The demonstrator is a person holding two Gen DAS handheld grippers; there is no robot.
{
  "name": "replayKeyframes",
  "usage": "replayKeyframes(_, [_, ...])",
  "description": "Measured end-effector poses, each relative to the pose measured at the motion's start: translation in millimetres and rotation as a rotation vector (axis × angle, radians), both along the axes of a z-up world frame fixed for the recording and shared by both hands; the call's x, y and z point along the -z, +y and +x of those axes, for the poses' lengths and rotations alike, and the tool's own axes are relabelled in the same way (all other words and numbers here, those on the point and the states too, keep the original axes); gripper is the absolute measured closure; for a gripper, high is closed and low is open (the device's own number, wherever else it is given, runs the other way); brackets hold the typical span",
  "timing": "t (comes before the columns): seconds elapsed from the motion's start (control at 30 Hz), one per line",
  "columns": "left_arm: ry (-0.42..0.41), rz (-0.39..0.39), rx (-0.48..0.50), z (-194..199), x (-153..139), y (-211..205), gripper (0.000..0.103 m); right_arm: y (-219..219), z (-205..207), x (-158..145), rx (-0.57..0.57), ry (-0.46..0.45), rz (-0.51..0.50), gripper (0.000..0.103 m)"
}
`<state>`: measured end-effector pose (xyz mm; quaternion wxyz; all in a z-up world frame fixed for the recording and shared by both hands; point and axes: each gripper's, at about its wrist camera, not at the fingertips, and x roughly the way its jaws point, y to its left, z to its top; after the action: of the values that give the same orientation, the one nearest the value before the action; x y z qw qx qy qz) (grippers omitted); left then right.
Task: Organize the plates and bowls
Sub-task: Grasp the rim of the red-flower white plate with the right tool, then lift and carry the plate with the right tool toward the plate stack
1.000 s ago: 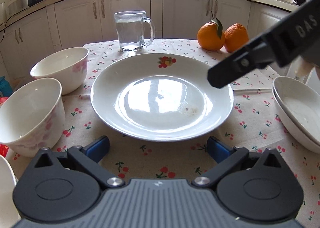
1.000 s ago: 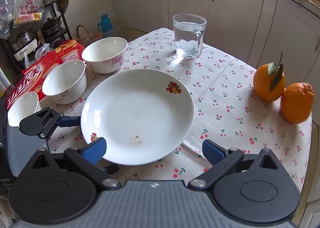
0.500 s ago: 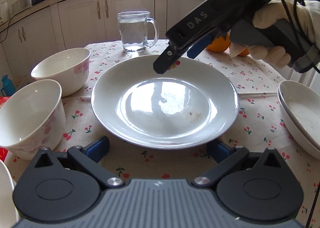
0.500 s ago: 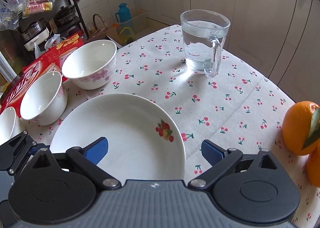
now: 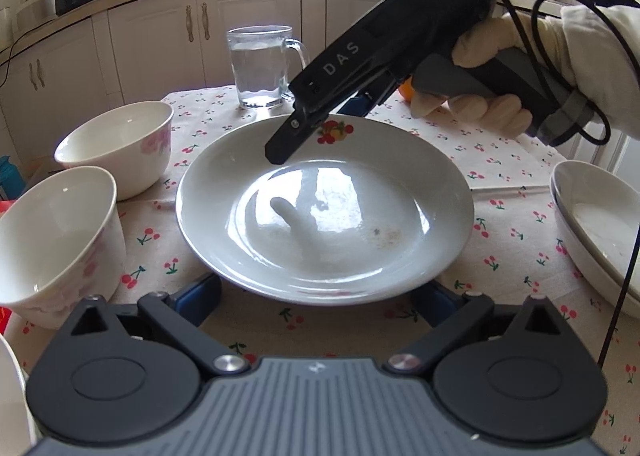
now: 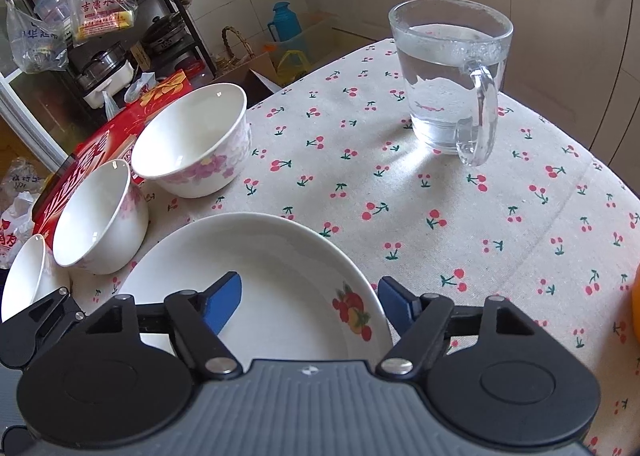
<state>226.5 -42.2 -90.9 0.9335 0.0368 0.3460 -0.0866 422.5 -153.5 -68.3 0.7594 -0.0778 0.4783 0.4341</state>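
Glossy white round plate (image 5: 324,216), fruit decal on rim, centre of cherry-print cloth tabletop (image 6: 400,184). Right hand-held gripper (image 6: 308,298), lettered "DAS", jaws closing astride the far rim, blue pads not touching. Left hand-held gripper (image 5: 318,296) wide, closing, near rim between. Two floral ceramic bowls (image 5: 116,144) left.

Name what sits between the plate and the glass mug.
Only bare cherry-print tablecloth lies between the plate and the glass mug; the right wrist view shows that stretch clearly, with nothing standing on it.
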Motion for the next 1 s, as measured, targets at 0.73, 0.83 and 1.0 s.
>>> replayKeyframes(0.73, [-0.003, 0.047, 0.139, -14.4, -7.7, 6.1, 0.004, -35.6, -35.0, -12.1, 0.069, 0.092, 0.059, 0.024])
replayKeyframes(0.83, [-0.006, 0.056, 0.168, -21.0, -13.1, 7.4, 0.004, -41.2, -43.2, -17.1, 0.092, 0.099, 0.076, 0.024])
replayKeyframes(1.0, [0.000, 0.064, 0.210, -33.9, -23.8, 6.7, 0.004, -53.7, -60.4, -27.1, 0.134, 0.121, 0.128, 0.024])
